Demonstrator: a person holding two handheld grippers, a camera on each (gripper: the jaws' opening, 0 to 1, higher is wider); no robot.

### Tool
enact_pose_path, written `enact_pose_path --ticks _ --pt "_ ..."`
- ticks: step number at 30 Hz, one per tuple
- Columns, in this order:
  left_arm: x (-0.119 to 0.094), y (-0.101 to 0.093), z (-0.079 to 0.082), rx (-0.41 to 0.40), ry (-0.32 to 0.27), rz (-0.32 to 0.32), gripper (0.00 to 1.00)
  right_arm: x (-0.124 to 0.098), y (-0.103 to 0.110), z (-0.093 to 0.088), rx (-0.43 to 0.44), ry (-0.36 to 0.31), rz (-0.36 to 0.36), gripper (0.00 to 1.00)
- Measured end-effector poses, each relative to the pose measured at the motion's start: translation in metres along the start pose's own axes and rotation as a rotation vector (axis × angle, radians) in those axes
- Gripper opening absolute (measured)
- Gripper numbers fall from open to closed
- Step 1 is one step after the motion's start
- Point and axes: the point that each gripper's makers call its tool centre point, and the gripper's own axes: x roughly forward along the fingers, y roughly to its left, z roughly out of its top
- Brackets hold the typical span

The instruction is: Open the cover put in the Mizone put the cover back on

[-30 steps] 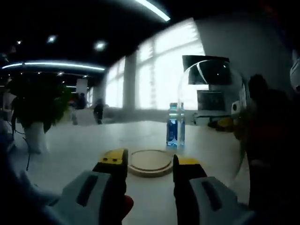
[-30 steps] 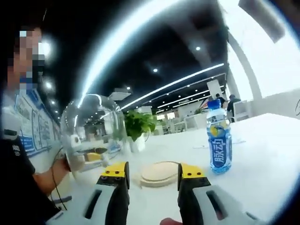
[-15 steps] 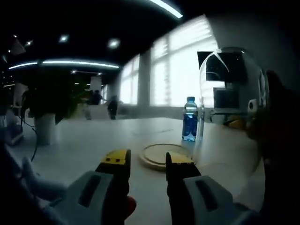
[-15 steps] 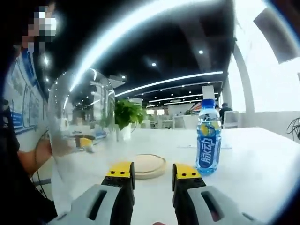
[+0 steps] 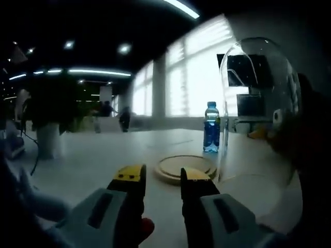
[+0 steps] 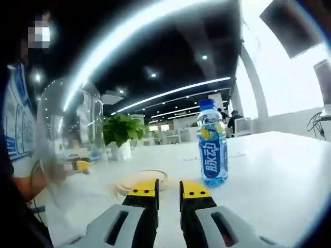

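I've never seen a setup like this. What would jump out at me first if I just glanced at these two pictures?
Probably the big clear glass dome, already off its base and looming at the right of the left gripper view, with a person's hand behind it. Next, the blue Mizone bottle standing upright on the white table, just beyond the right gripper. Between them lies the bare round wooden base, ahead of the left gripper.
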Motion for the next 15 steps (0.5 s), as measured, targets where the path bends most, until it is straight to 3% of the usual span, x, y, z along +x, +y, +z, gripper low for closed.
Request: enact_pose_path --ticks 3,6,8,15 --pt "0.001 -0.001 0.001 0.0 -0.032 0.006 0.23 0.001 -0.004 -0.005 -0.047 -0.004 -0.024 0.09" --pt "0.003 -0.004 0.004 0.055 -0.036 0.008 0.23 0.002 0.002 -0.007 -0.067 -0.005 -0.034 0.1" --pt "0.004 -0.005 0.004 0.043 -0.038 -0.003 0.23 0.001 0.003 -0.005 -0.08 -0.009 -0.036 0.1" --pt "0.005 -0.006 -0.009 0.01 0.016 -0.011 0.23 0.0 -0.001 -0.008 -0.054 0.001 -0.045 0.1"
